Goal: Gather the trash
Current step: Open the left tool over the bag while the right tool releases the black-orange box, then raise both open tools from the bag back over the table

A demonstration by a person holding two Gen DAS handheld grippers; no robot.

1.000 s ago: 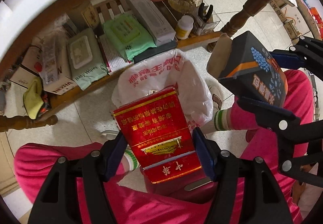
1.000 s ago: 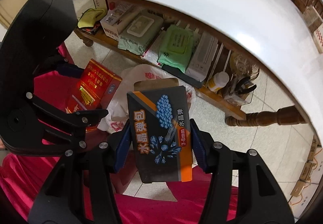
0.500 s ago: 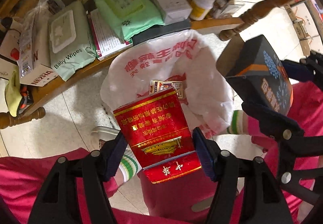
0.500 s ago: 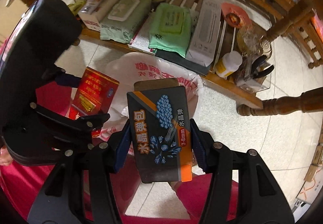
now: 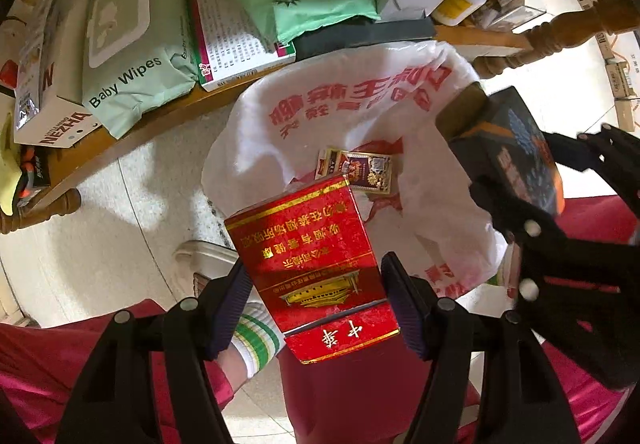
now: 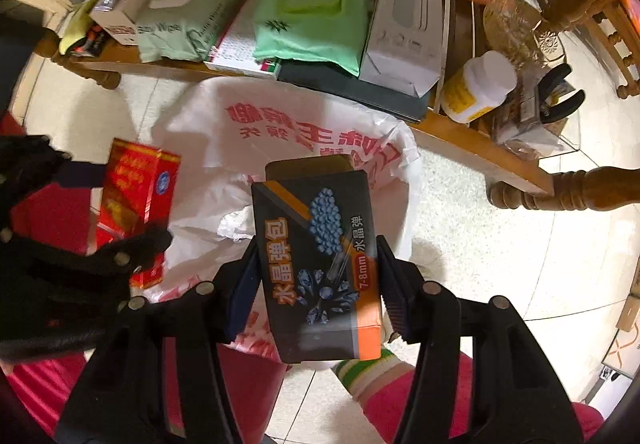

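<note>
1. Your left gripper is clamped on the red carton; the two pads press its narrow sides, so the printed glossy face looks at the camera. Held this way, the stiff cardboard does not bend, I think.

2. Your right gripper is clamped in the same manner on the dark box, a matte black and orange carton with a brown flap open at its far end.

3. The white plastic bag lies on the floor with its mouth spread wide, at 12 o'clock from the red carton in the left view. It is thin and crinkled, with red printing. It looks like the place for the trash, because a small flat packet lies already inside.

4. In the left view the dark box hangs at 3 o'clock, above the right edge of the bag. In the right view the red carton is at 9 o'clock, near the left rim (both seem to be over or just beside the opening, I cannot tell exactly).

5. Behind the bag, at 12 o'clock, the wooden shelf carries soft wipes packs, a white carton and a white bottle. These seem stored goods, not trash, so you should leave them.

6. My judgement: the next step is to release both boxes into the bag. The mouth is soft and may fold, so bring each box over the middle first.
</note>
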